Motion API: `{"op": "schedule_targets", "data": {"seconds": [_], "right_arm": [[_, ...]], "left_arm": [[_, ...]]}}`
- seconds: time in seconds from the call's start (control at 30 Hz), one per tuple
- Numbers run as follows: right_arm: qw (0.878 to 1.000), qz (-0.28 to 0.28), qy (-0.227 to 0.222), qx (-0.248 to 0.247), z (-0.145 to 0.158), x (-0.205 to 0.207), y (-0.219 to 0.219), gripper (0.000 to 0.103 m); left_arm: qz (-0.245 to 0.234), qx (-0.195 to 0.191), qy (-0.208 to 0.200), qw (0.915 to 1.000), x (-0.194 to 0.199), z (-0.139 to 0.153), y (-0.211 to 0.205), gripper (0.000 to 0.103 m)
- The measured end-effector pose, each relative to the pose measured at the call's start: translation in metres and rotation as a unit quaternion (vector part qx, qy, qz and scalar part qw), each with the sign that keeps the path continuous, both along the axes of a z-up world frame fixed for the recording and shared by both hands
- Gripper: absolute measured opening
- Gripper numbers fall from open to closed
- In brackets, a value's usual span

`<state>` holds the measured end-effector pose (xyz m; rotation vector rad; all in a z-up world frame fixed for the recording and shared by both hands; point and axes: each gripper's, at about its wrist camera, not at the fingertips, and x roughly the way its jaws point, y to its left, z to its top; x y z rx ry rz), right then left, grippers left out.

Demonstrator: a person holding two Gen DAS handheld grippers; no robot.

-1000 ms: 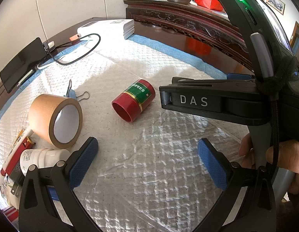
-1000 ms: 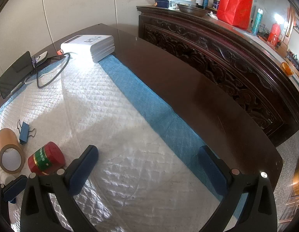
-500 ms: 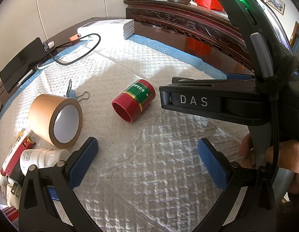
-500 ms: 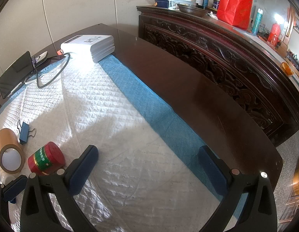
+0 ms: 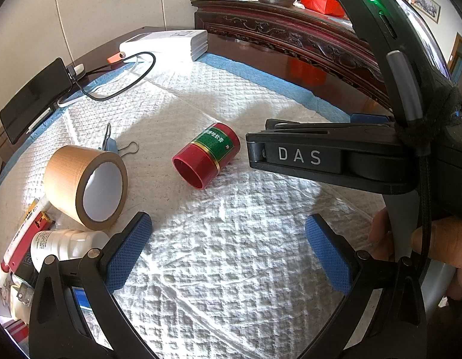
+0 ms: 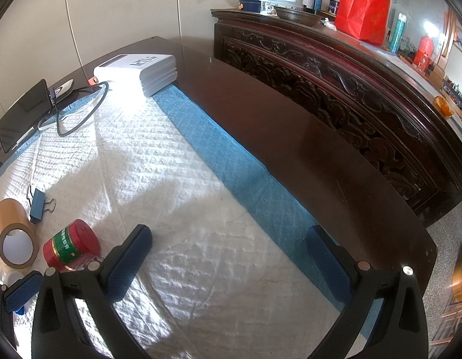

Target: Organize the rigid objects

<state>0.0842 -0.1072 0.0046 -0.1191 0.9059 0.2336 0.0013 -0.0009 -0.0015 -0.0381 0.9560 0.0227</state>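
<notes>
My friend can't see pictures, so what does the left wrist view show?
The left gripper, jaws open, hovers over a white quilted mat. Ahead lie a red canister on its side, a roll of brown tape and a blue binder clip.

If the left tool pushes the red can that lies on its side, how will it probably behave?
The red can lies on its round side, so it would likely roll. The quilted white pad may slow it. Its near end looks open and hollow, so it is probably light and stiff.
</notes>
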Motion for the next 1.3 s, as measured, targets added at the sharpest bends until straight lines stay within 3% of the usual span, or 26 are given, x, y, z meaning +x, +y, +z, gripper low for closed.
{"op": "schedule_targets", "data": {"seconds": [0.43, 0.5, 0.63, 0.77, 0.93, 1.0, 1.1, 1.2, 1.3], "right_arm": [[1.0, 0.0, 0.0, 0.001, 0.0, 0.0, 0.0, 0.103], [1.0, 0.0, 0.0, 0.001, 0.0, 0.0, 0.0, 0.103], [1.0, 0.0, 0.001, 0.003, 0.0, 0.0, 0.001, 0.103], [1.0, 0.0, 0.001, 0.003, 0.0, 0.0, 0.001, 0.103], [1.0, 0.002, 0.0, 0.001, 0.0, 0.0, 0.002, 0.103], [1.0, 0.002, 0.0, 0.0, 0.0, 0.0, 0.002, 0.103], [1.0, 0.002, 0.0, -0.001, 0.0, 0.0, 0.002, 0.103], [1.0, 0.002, 0.0, 0.0, 0.0, 0.0, 0.002, 0.103], [1.0, 0.002, 0.0, -0.001, 0.0, 0.0, 0.003, 0.103]], "left_arm": [[0.001, 0.0, 0.0, 1.0, 0.0, 0.0, 0.0, 0.102], [0.015, 0.0, 0.016, 0.9998, -0.002, 0.002, 0.0, 0.102], [0.062, -0.046, 0.013, 0.997, -0.033, 0.022, 0.012, 0.102], [0.163, -0.075, -0.04, 0.983, -0.099, 0.062, 0.048, 0.103], [0.323, -0.038, -0.074, 0.9429, -0.176, 0.083, 0.114, 0.103], [0.348, -0.043, -0.068, 0.934, -0.195, 0.077, 0.14, 0.103], [0.337, -0.067, -0.051, 0.9379, -0.2, 0.067, 0.161, 0.103], [0.302, -0.076, -0.038, 0.9496, -0.192, 0.058, 0.171, 0.103], [0.289, -0.063, 0.017, 0.9552, -0.179, 0.043, 0.173, 0.103]]}}
